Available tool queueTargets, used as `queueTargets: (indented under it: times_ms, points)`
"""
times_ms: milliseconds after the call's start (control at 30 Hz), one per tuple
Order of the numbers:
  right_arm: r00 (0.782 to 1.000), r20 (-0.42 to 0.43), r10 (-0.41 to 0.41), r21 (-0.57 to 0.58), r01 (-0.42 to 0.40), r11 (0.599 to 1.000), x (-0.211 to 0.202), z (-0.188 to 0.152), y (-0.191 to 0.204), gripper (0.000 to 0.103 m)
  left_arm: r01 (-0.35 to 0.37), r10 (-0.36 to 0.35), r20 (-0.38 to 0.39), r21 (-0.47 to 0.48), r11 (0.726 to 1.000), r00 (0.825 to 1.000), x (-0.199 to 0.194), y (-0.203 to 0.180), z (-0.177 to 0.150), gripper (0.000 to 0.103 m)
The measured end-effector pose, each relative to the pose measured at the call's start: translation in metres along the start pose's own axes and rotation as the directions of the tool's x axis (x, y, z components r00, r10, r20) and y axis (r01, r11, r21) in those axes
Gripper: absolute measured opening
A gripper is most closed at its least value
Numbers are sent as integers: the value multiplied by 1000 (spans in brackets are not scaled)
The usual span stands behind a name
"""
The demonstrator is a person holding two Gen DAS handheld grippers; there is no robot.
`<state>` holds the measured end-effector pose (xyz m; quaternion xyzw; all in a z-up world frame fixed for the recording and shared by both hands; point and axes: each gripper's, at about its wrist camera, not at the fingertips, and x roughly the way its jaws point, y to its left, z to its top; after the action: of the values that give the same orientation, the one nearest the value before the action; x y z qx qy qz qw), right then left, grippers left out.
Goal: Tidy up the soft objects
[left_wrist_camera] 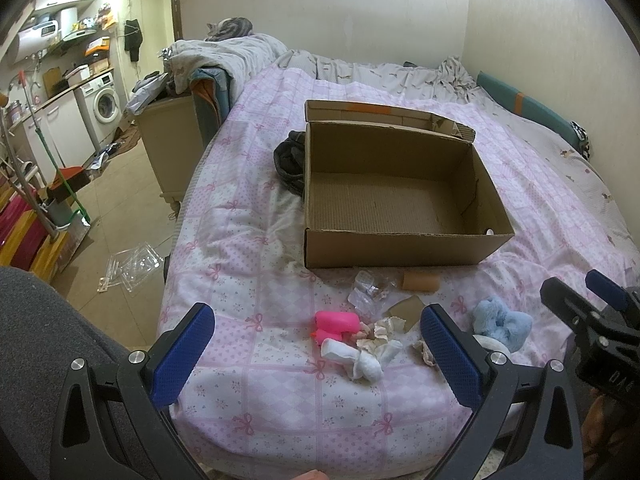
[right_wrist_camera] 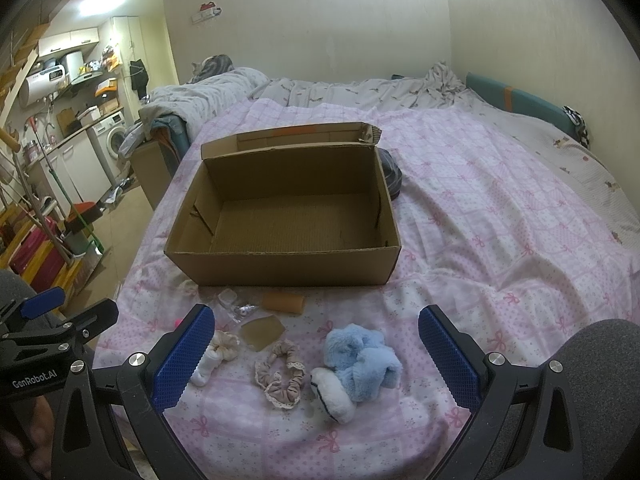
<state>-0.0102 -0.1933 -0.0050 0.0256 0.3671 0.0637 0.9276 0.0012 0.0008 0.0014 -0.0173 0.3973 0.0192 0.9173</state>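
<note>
Pink bedspread [right_wrist_camera: 480, 220] holds an empty cardboard box [right_wrist_camera: 280, 264] at frame centre, ready for the blue plush [right_wrist_camera: 360, 364] below, both grippers [left_wrist_camera: 316, 344] [right_wrist_camera: 316, 344] wide open, empty.

One box [right_wrist_camera: 280, 256], two scrunchies [right_wrist_camera: 280, 376], one plush [right_wrist_camera: 356, 364]

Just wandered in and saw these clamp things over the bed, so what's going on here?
A person holds a gripper in each hand, tidying soft things on the bed. The cardboard box sits open with no soft things in it yet. In front of it lie a blue plush toy, beige scrunchies, a pink toy and white socks. The left gripper and right gripper both hover with jaws open, holding nothing.
</note>
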Motion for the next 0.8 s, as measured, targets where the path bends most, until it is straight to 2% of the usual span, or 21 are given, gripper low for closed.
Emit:
queueTargets:
  times_ms: [333,567,800]
  points:
    - [998,-20,52,52,-51,997,-8,24,-12,103,4,-3,-50,18,1000,999,0,13,17,103]
    - [993,-77,90,44,-86,995,-5,49,-21,103,-20,22,-87,25,999,996,4,13,42,103]
    - [976,-177,129,82,-116,990,20,62,-33,103,-30,30,-209,0,1000,977,32,22,54,103]
